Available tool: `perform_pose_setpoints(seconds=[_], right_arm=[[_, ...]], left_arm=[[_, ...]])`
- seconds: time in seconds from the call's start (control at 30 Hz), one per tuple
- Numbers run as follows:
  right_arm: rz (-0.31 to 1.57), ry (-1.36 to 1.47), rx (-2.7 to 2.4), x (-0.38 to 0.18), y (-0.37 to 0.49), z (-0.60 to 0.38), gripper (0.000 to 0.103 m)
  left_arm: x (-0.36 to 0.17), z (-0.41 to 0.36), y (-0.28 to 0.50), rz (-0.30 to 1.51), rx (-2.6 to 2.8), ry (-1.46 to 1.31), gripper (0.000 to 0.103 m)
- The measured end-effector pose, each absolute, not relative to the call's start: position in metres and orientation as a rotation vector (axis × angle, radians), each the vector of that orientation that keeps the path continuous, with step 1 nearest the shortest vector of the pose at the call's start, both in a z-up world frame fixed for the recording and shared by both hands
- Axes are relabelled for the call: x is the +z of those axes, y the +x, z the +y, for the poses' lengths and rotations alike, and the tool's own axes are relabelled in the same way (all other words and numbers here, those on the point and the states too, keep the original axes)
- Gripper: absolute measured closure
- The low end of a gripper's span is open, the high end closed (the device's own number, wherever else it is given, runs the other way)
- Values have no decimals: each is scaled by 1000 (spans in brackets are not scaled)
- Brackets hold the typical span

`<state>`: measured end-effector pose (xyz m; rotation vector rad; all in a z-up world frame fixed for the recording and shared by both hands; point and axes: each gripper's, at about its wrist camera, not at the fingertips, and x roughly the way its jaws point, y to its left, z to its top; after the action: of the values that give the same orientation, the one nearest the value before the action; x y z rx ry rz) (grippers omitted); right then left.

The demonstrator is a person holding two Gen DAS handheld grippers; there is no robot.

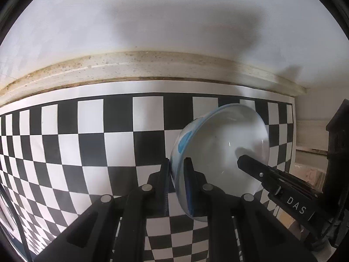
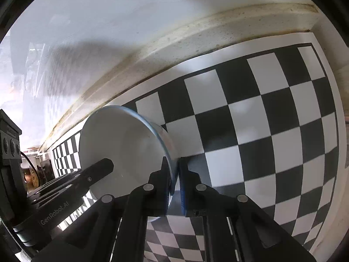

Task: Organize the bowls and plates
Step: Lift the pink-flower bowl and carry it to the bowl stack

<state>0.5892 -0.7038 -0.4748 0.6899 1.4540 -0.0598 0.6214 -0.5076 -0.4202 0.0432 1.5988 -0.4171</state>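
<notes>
Left gripper (image 1: 177, 163) clamped on the left rim of the white bowl (image 1: 220, 159) with blue markings, tilted above the checkered mat (image 1: 91, 144) near the stained ledge (image 1: 152, 65), and right gripper (image 2: 174, 166) likewise pinched tight on the opposite rim of that bowl.

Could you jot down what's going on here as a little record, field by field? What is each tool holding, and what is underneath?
Held item: white bowl with blue marks outside
Left tool: shut on the bowl's rim, one finger inside, one outside
Right tool: shut on the opposite rim of the same bowl
Bowl pose: tilted, its inside in view of both cameras
Surface: black and white checkered sheet
Behind: pale wall above a stained ledge
</notes>
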Motion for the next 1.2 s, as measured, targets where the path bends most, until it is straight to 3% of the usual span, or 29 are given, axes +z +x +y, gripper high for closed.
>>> perform_pose_setpoints(seconds=[0.8,1.2], right_arm=[[1368,595,15,-380,465,-650,94],[1367,591,56,-354,374,-633,94]], left_arm=[[-326,-468,492,1469,-539,69,92],[-314,-438,424,1501,-585,70,92]])
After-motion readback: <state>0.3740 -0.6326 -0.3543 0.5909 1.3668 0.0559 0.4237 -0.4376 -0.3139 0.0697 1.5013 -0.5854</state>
